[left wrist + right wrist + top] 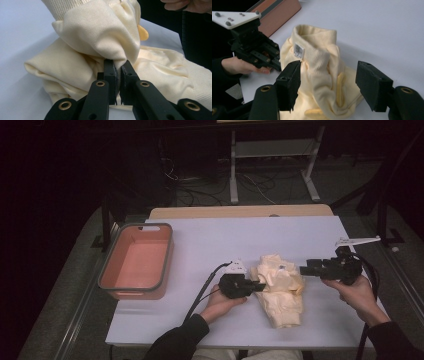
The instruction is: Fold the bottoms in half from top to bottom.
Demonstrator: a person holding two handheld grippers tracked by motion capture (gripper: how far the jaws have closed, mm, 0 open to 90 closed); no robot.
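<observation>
While the white table (210,240) carries an orange bin (136,261) near its left edge, a cream knitted sweater (278,289) lies crumpled in a heap near the table's front edge, between the person's two hands and well apart from the bin. Its ribbed collar (318,40) stands up at the top of the heap, with a small printed label (298,50) sewn inside it. From the sweater's left side, the left gripper (118,72) pinches a fold of the knit: its two black jaws are pressed together on the fabric, which bulges out just above them. Opposite it, the right gripper (328,85) is held over the sweater's other side with its jaws spread; the bunched cloth shows between them in the right gripper view, but neither pad presses on it.
</observation>
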